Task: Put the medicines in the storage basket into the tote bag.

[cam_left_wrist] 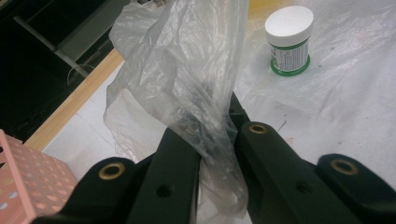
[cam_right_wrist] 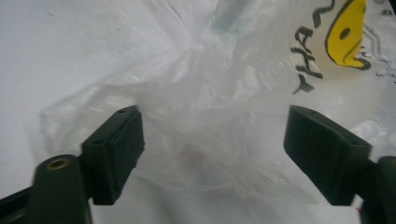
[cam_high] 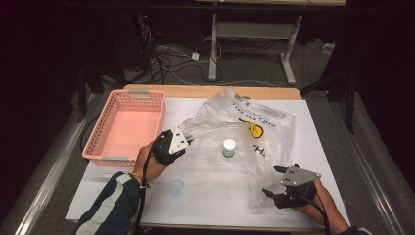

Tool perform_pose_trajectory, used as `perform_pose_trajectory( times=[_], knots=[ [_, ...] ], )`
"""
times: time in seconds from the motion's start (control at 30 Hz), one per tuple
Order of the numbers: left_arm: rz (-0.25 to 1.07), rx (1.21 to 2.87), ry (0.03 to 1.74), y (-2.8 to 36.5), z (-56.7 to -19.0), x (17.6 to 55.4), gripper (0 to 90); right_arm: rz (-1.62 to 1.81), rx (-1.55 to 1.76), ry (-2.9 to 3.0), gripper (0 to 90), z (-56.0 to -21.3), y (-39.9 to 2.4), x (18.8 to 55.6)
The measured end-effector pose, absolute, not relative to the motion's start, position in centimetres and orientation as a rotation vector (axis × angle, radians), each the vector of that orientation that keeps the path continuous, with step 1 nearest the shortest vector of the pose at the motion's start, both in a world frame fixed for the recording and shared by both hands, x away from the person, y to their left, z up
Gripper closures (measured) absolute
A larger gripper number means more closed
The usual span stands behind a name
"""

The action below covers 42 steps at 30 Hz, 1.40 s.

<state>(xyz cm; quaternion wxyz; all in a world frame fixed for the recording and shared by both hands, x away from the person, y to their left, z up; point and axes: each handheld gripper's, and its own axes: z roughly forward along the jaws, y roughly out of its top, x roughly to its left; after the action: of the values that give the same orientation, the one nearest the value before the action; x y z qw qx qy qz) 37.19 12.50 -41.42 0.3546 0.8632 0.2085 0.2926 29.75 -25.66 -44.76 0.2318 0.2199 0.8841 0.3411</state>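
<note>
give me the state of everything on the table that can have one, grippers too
plastic bag: crumpled, partly spread on the table, one edge lifted
small jar: upright, white lid on, resting on the bag
pink basket: empty, upright
left gripper: shut on a bunched bag edge
right gripper: open, jaws either side of the bag's edge

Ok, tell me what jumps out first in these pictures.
A big crumpled clear plastic bag with a yellow smiley print sprawls across the middle of the table, and the left gripper pinches a bunched fold of it. A small white-capped jar stands upright at the bag's middle. A pink basket sits at the table's left edge, while the right gripper gapes open at the bag's near corner.
</note>
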Motion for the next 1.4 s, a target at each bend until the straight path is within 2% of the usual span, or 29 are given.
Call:
perform_pose_trajectory(
  times=[0.03, 0.07, 0.1, 0.2, 0.37, 0.67, 0.7, 0.77, 0.83, 0.93, 1.4],
  knots=[
    [0.753, 2.231, 0.539, 12.5, -41.4, 37.2, 86.1, 0.923, 0.605, 2.43, 27.9, -45.0, -25.6, 29.9],
    [0.757, 2.232, 0.54, 12.5, -41.4, 37.2, 86.0, 0.889, 0.577, 2.423, 36.4, -45.2, -25.6, 30.1],
    [0.758, 2.233, 0.541, 12.5, -41.4, 37.2, 83.2, 0.852, 0.567, 2.405, 49.8, -45.4, -25.5, 30.1],
    [0.774, 2.218, 0.555, 12.4, -41.2, 37.1, 75.8, 0.852, 0.556, 2.404, 70.2, -45.8, -25.4, 30.3],
    [0.793, 2.179, 0.594, 12.5, -40.6, 37.0, 64.8, 0.855, 0.548, 2.384, 87.0, -45.3, -25.4, 30.1],
    [0.807, 2.162, 0.685, 12.2, -40.8, 37.7, 52.1, 0.929, 0.58, 2.316, 89.6, -44.4, -26.0, 29.9],
    [0.811, 2.171, 0.686, 12.1, -40.8, 37.8, 53.7, 0.944, 0.579, 2.304, 89.6, -44.2, -26.1, 30.0],
    [0.814, 2.171, 0.683, 11.9, -40.8, 38.0, 67.6, 0.973, 0.599, 2.276, 89.6, -44.0, -26.3, 29.9],
    [0.808, 2.176, 0.679, 11.7, -40.8, 38.2, 77.8, 1.005, 0.611, 2.26, 89.7, -43.7, -26.4, 30.0],
    [0.8, 2.179, 0.657, 11.8, -40.7, 38.2, 85.5, 1.05, 0.617, 2.23, 89.8, -43.1, -26.5, 30.2],
    [0.841, 2.097, 0.664, 13.4, -39.2, 38.5, 86.9, 1.132, 0.6, 2.048, 90.0, -38.8, -27.5, 31.5]
  ],
)
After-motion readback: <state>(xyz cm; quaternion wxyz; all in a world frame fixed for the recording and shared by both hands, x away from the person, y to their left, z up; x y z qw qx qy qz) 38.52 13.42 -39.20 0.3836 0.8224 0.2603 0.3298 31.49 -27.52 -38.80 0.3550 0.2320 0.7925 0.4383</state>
